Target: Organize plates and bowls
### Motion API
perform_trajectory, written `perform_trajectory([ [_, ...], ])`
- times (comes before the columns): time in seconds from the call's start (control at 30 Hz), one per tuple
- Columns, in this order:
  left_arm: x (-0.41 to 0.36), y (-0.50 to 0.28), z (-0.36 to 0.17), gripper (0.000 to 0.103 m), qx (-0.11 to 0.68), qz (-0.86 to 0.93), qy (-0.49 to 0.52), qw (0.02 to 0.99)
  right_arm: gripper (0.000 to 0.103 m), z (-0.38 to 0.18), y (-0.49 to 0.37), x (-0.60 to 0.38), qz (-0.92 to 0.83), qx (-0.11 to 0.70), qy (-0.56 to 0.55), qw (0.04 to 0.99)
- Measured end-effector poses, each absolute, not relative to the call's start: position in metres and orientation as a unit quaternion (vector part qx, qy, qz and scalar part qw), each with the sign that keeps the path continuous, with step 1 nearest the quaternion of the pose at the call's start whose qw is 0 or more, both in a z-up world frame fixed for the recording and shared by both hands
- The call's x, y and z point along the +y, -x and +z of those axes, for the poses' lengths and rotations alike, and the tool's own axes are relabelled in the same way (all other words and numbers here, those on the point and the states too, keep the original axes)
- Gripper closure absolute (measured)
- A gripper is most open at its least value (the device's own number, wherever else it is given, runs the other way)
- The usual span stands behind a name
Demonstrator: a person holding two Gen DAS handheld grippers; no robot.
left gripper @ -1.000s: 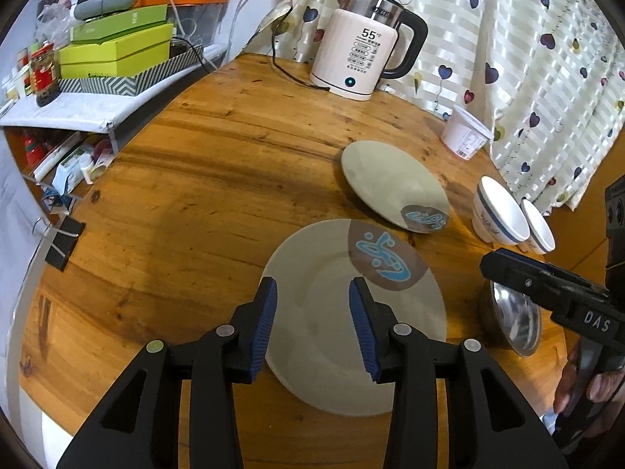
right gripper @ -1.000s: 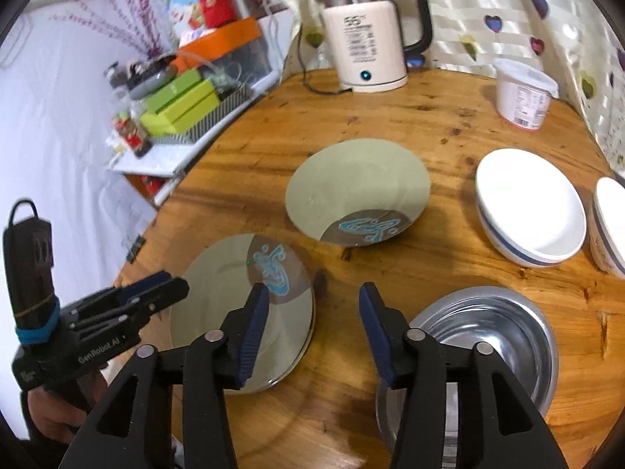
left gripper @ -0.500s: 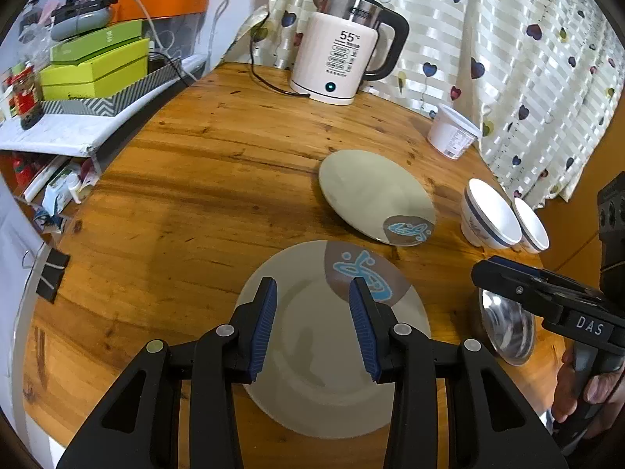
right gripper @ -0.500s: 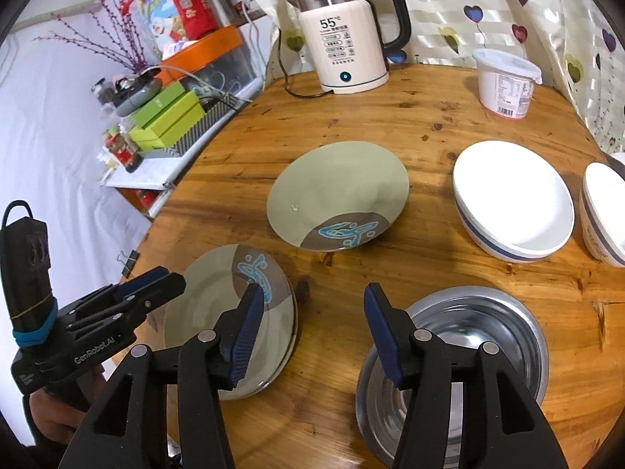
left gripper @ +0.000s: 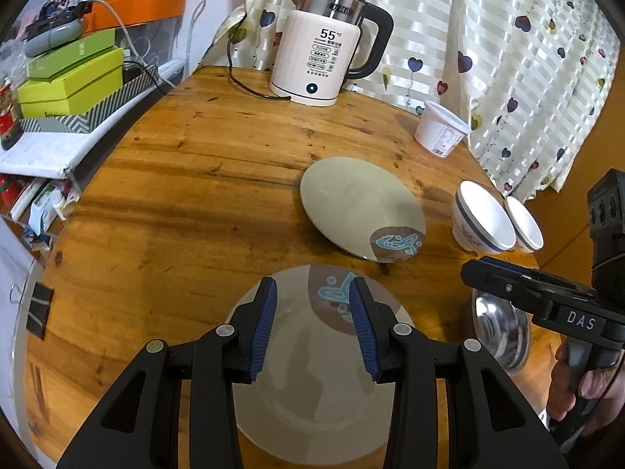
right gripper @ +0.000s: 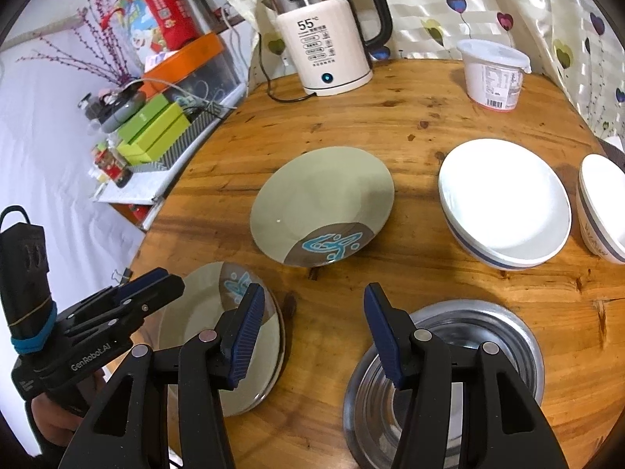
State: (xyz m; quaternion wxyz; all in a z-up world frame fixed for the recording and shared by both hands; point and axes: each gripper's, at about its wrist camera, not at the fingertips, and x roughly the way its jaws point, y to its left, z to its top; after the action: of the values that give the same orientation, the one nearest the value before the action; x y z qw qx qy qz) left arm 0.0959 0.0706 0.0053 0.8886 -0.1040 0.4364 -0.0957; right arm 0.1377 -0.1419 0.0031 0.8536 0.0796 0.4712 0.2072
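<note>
Hovering over the near plate (left gripper: 312,383), the left gripper (left gripper: 312,324) has its jaws apart with nothing between the pads, while a second plate (left gripper: 361,207) sits farther out on the wooden table (left gripper: 175,195), two white bowls (left gripper: 482,217) to its right. Switching to the right wrist view: the right gripper (right gripper: 310,332) is also parted and empty, above bare wood between the near plate (right gripper: 218,336) and a steel bowl (right gripper: 504,336), kettle (right gripper: 326,43) at the back.
</note>
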Motion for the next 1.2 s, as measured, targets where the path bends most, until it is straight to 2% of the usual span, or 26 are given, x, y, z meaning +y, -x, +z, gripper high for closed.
perform_trajectory([
  [0.43,0.069,-0.136,0.001,0.063,0.449,-0.12,0.089,0.881,0.05,-0.008,-0.166,-0.139,0.182,0.485,-0.096,0.85],
  [0.77,0.065,-0.172,-0.006,0.063,0.463,-0.134,0.082,0.872,0.06,-0.021,-0.191,-0.141,0.158,0.504,-0.11,0.842],
  [1.2,0.06,-0.208,-0.026,0.063,0.492,-0.149,0.088,0.853,0.06,-0.034,-0.211,-0.137,0.144,0.526,-0.117,0.83],
])
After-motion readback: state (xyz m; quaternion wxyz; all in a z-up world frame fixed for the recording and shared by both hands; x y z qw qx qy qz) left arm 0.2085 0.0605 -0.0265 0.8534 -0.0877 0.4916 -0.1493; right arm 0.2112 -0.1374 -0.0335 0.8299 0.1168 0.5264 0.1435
